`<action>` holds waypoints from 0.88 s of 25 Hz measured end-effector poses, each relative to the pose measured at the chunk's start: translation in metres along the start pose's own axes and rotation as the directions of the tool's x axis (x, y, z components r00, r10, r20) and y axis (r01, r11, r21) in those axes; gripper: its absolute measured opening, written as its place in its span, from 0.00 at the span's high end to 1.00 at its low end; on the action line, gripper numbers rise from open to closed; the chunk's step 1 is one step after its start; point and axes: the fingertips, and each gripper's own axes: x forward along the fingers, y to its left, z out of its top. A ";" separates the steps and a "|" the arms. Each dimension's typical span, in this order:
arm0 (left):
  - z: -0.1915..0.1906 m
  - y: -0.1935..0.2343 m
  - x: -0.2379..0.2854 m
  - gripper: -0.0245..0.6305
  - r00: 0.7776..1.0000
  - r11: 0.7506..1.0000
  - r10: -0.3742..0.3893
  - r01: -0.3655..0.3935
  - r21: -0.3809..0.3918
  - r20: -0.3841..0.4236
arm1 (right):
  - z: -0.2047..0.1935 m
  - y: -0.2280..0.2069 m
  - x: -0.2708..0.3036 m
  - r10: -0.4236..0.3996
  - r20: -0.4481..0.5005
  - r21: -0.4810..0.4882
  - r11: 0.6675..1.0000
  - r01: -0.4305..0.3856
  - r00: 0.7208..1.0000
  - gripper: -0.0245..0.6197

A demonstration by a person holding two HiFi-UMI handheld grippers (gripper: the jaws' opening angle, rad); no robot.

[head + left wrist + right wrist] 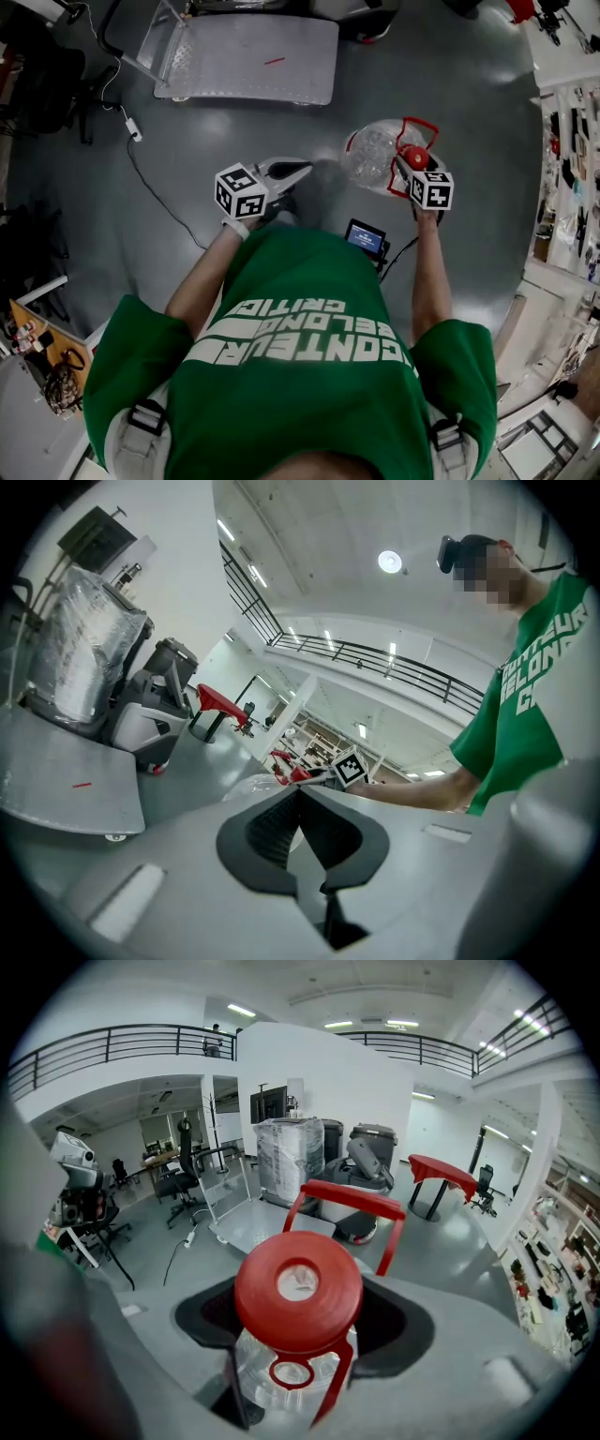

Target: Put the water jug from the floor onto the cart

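Observation:
The water jug [368, 150] is clear plastic with a red cap [298, 1290] and a red carry handle [352, 1196]. My right gripper [409, 169] is shut on its neck just under the cap, and the jug hangs tilted away from me above the grey floor. My left gripper [292, 172] is beside it on the left, apart from the jug, with its jaws shut [300, 791] and nothing between them. The cart [248, 58], a flat grey platform with a folded handle, stands further ahead and also shows at the left gripper view's left edge [66, 780].
A power strip with a cable [134, 131] lies on the floor left of the cart. Shelves [567, 187] line the right side. A wrapped pallet [84, 658] and grey machines stand behind the cart. A small black device with a lit screen [366, 237] hangs at my waist.

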 end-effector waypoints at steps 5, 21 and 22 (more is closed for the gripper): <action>0.008 0.019 -0.015 0.95 0.999 0.999 0.034 -0.034 0.000 0.023 | 0.024 0.003 0.014 0.004 0.015 -0.020 1.000 -0.004 1.000 0.49; 0.021 0.053 -0.056 0.95 0.989 0.991 0.130 -0.128 -0.030 0.073 | 0.075 0.016 0.060 0.043 0.012 -0.066 0.997 -0.042 0.999 0.49; 0.021 0.055 -0.059 0.95 0.988 0.990 0.137 -0.135 -0.034 0.076 | 0.077 0.017 0.063 0.046 0.011 -0.066 0.997 -0.046 0.999 0.49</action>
